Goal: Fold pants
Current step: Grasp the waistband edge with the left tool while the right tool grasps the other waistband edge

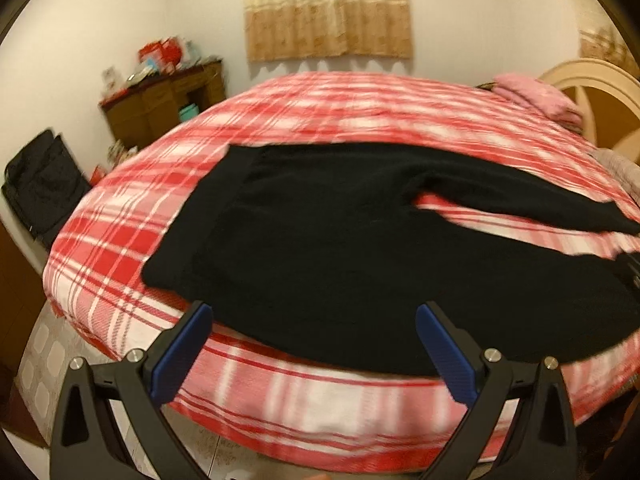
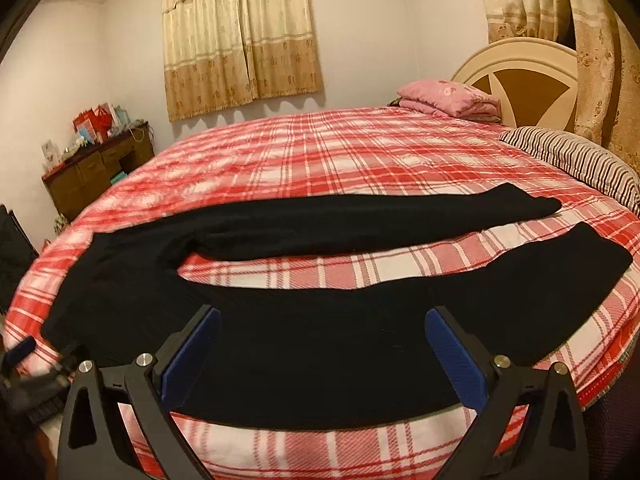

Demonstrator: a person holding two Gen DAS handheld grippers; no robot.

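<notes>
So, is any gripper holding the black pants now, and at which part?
Nothing is held. The left gripper and the right gripper both have their jaws wide apart, with the pants lying flat on the bed.

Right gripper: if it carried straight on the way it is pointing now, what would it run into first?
Most likely the black pants: the open right gripper points over the near leg spread flat on the plaid bedspread. Nothing else lies between, though depth is hard to judge.

left-view pants [image 1: 340, 240] blurred, leg ends cropped
</notes>
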